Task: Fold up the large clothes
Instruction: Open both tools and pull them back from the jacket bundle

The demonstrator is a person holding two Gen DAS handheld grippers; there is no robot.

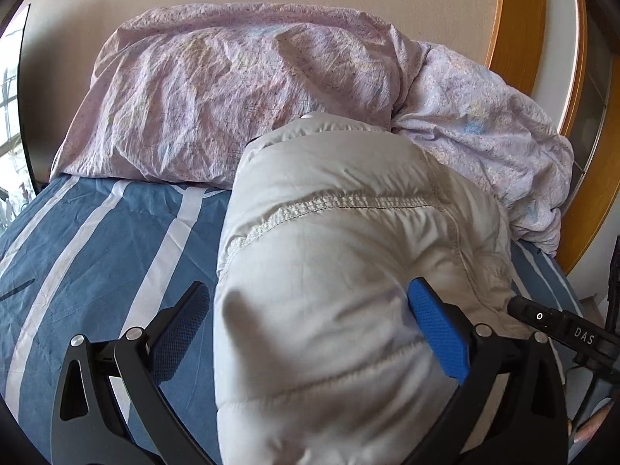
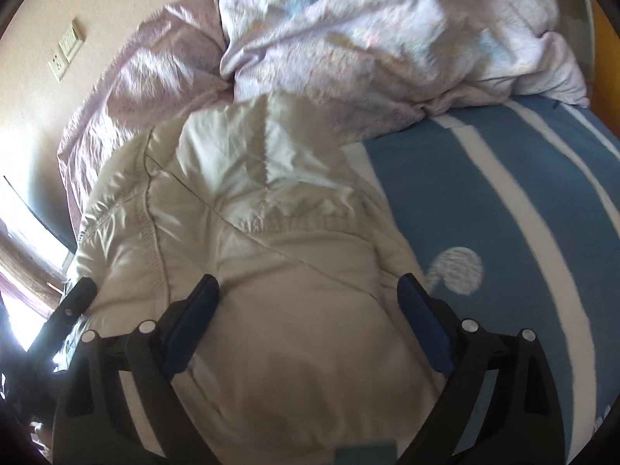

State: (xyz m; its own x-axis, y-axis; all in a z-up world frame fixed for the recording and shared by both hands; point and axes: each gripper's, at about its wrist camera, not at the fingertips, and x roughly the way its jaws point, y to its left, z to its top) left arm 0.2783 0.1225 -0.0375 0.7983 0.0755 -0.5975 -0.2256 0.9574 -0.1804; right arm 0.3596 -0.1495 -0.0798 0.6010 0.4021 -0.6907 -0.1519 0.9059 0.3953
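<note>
A pale grey puffy quilted jacket [image 1: 341, 255] lies bunched on a blue and white striped bed sheet [image 1: 97, 255]. My left gripper [image 1: 310, 317] is open, its blue pads [image 1: 438, 333] wide apart either side of the jacket's near end. The right gripper's black body [image 1: 558, 325] shows at the right edge. In the right wrist view the jacket [image 2: 252, 240] lies lengthwise with its hood end far. My right gripper [image 2: 306, 317] is open over the jacket's near part, pads [image 2: 422, 329] spread. The left gripper's body [image 2: 73, 302] shows at the left.
A crumpled pink patterned duvet [image 1: 240, 89] and a paler bundle [image 1: 484, 135] lie along the wall behind the jacket. A wooden door frame [image 1: 589, 193] is at the right. Wall switches [image 2: 66, 50] and a bright window [image 2: 23, 271] are at the left.
</note>
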